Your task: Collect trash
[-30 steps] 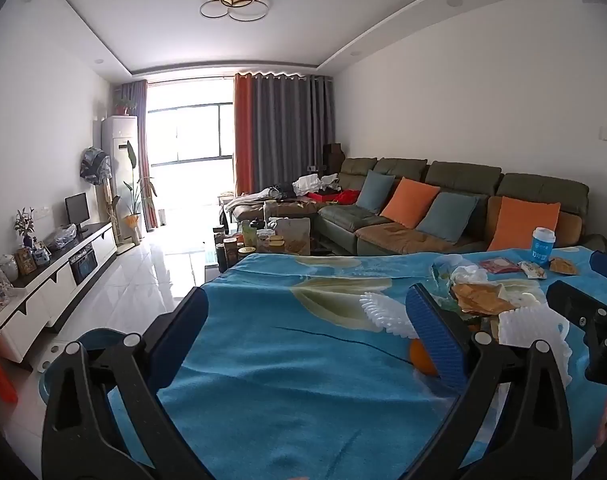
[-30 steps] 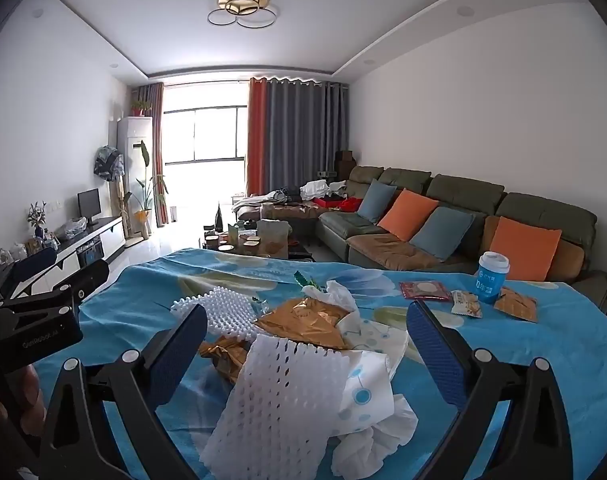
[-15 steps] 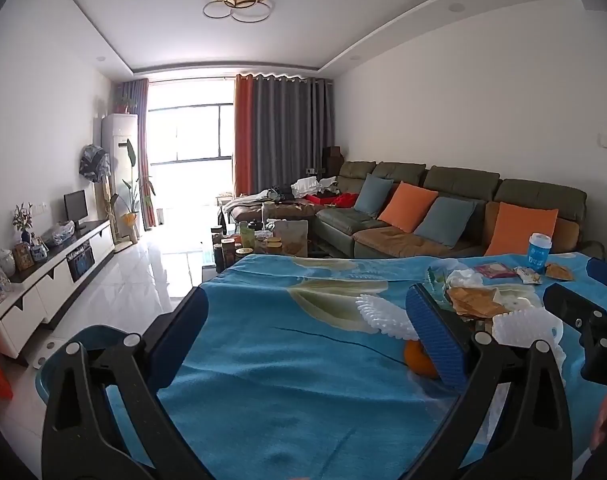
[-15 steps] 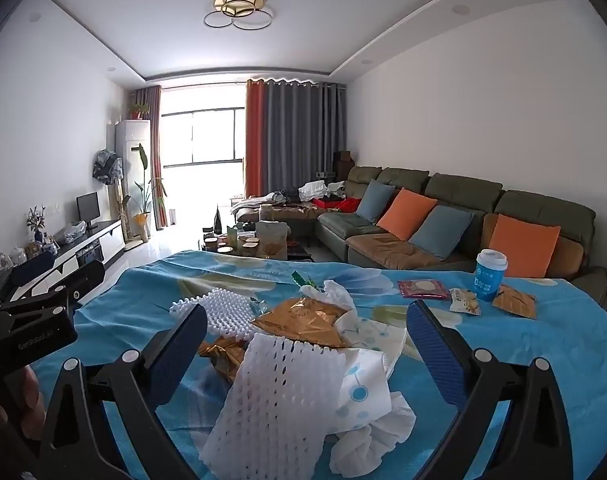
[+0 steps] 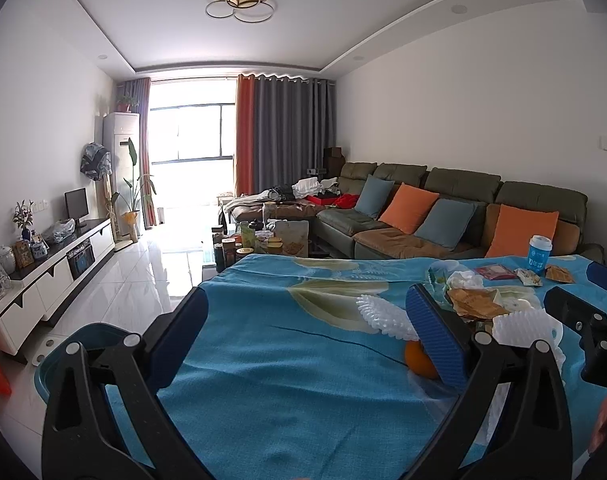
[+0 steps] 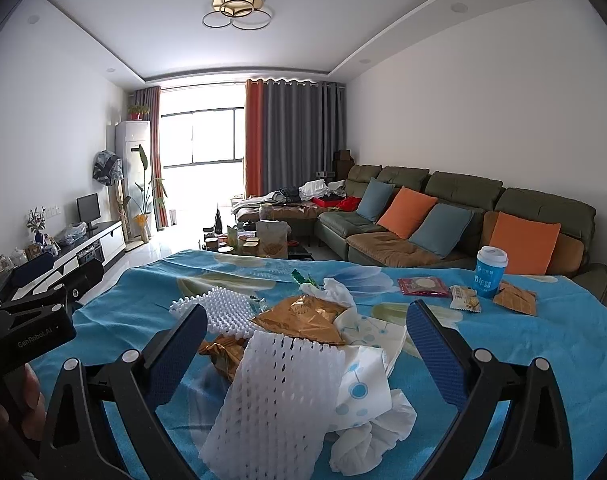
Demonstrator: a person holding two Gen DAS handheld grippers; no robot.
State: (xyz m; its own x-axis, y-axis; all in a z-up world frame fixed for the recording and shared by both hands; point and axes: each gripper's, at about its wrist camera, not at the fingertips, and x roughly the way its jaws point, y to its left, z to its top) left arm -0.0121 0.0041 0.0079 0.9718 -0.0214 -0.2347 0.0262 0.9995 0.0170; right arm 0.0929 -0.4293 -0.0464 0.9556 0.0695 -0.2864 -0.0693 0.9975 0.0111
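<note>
A pile of trash lies on the blue tablecloth (image 6: pixel 543 340): a white foam net (image 6: pixel 271 400), a second foam net (image 6: pixel 219 308), a gold snack bag (image 6: pixel 299 318), crumpled tissues (image 6: pixel 367 380). My right gripper (image 6: pixel 303 344) is open and empty, just in front of the pile. My left gripper (image 5: pixel 303 332) is open and empty over bare cloth, left of the pile; an orange (image 5: pixel 417 360) and foam net (image 5: pixel 383 316) sit by its right finger. A blue bin (image 5: pixel 83 340) stands on the floor at the left.
A blue paper cup (image 6: pixel 489 272), a red packet (image 6: pixel 423 286) and small snack wrappers (image 6: pixel 515 300) lie at the table's far right. A sofa with cushions (image 6: pixel 443 220) is behind. A cluttered coffee table (image 5: pixel 259 240) and TV cabinet (image 5: pixel 43 276) stand beyond.
Both views have shifted slightly; the grippers have drifted a little, both staying open. Nothing on the table has moved.
</note>
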